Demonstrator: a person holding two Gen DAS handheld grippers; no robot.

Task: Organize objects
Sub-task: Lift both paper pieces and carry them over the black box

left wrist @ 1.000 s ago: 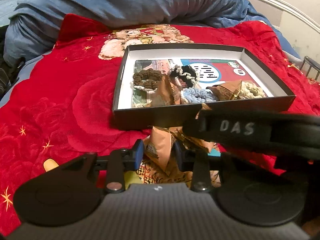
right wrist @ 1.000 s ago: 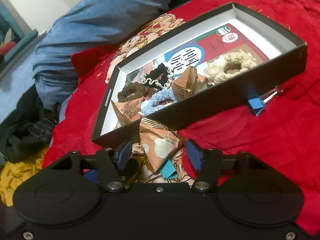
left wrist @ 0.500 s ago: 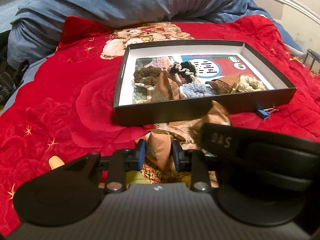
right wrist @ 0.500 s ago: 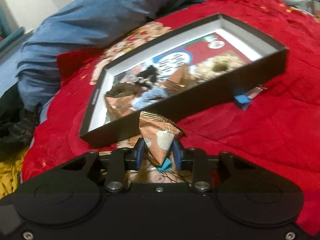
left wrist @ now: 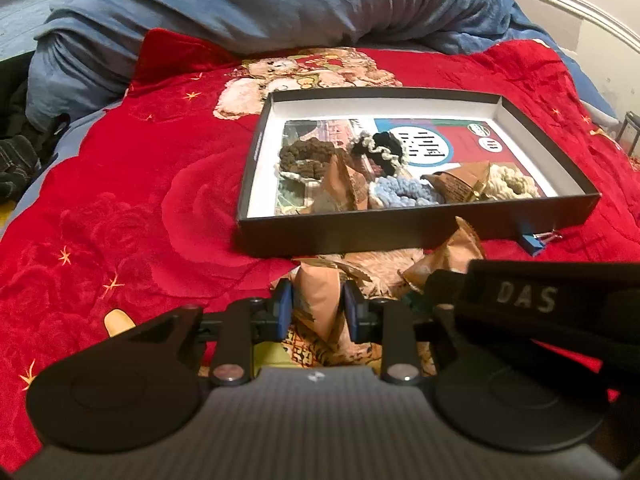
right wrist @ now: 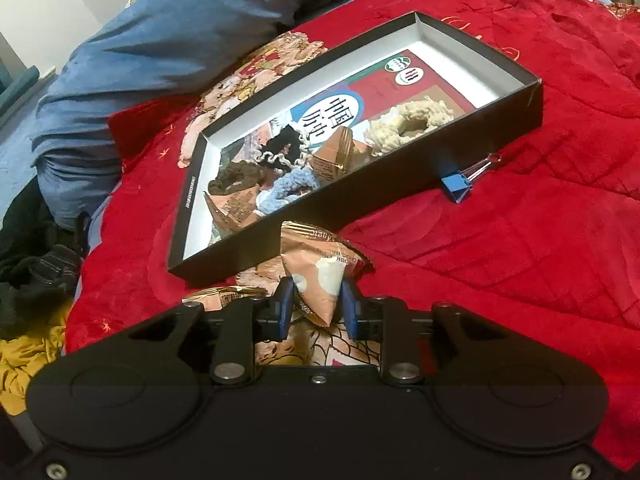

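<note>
Red bedding with a teddy-bear print covers the bed (left wrist: 140, 184), with a rumpled blue duvet (left wrist: 280, 4) behind. Your right hand-held gripper (right wrist: 316, 312), wide a second ago, is closing its jaws on a peach snack packet (right wrist: 320, 276) just in front of the black box (right wrist: 400, 178). Your left hand-held gripper (left wrist: 316, 312) is clenched on another packet (left wrist: 318, 300), also just before the box. Both look ready to lift in. Inside the box lie crocheted scrunchies (left wrist: 304, 158) and two packets. A blue binder clip (right wrist: 458, 184) rests against the box's front wall.
</note>
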